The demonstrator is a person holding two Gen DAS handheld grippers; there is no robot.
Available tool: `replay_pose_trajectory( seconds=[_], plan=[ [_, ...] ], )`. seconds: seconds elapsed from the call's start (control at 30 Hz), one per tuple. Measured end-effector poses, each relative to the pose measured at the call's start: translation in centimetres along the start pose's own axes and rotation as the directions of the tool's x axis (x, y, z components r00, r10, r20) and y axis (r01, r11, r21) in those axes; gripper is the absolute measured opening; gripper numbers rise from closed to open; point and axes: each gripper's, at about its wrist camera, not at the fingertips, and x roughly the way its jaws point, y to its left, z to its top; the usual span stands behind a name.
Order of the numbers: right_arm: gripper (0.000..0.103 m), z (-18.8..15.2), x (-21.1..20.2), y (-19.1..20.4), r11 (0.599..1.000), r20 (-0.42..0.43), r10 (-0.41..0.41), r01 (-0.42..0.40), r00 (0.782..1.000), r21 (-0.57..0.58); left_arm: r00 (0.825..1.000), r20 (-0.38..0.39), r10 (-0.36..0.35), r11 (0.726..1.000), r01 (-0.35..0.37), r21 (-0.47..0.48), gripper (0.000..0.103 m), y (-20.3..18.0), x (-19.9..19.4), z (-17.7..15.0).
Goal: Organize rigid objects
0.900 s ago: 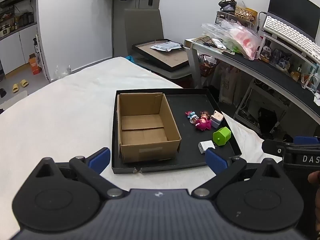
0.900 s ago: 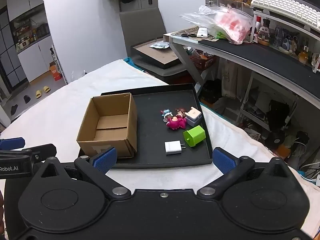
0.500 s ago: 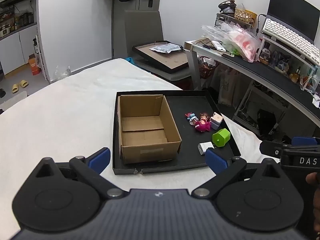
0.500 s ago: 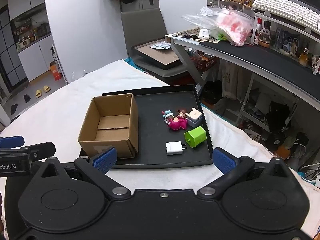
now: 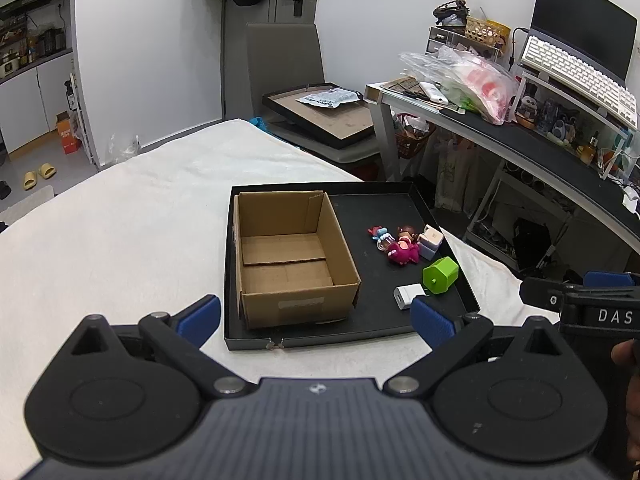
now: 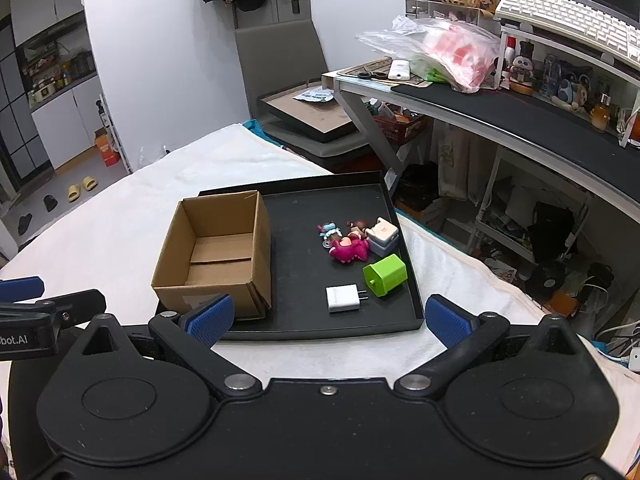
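Cluttered bedroom-office: a desk [image 6: 520, 120] with keyboard and bags off to the right of both jaws, a grey chair [image 5: 280, 56] at the far wall, and a white cloth-covered counter [image 5: 120, 240] ahead carrying a black tray [image 5: 400, 204]. Task looks unstarted: the cardboard box [image 5: 292, 256] sits open and empty in the tray, straight ahead of the left gripper [image 5: 316, 316] and ahead-left of the right gripper [image 6: 328, 316]. All loose items lie on the tray floor outside the box, ahead-right of the left jaws and straight ahead of the right jaws: white charger [image 6: 342, 298] nearest, green cube [image 6: 385, 275] just beyond and right of it, then a pink toy [image 6: 349, 249], a small blue-and-pink figure [image 6: 329, 230], a brown-haired figure [image 6: 357, 227] and a white-and-grey block [image 6: 382, 236] bunched together, apparently touching, farther off. So everything is left to do; judged goal is moving these items into the box. Left jaws: spread wide, blue pads apart, holding nothing, touching nothing, short of the tray's near rim. Right jaws: likewise spread wide, empty, hovering short of the near rim, the charger between the pads in line of sight but well ahead. Each gripper shows at the edge of the other's view; part of a hand [image 5: 628, 360] grips the right one.
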Motion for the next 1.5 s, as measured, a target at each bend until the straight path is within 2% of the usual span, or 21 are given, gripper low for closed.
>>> replay_pose_trajectory(
  seconds=[1.5],
  plan=[
    [0.103,-0.42,0.28,-0.14,1.0,0.0,-0.015,0.015,1.0,0.001,1.0,-0.004,0.002,1.0,-0.002,0.009,0.101,-0.21,0.68,-0.36]
  ],
)
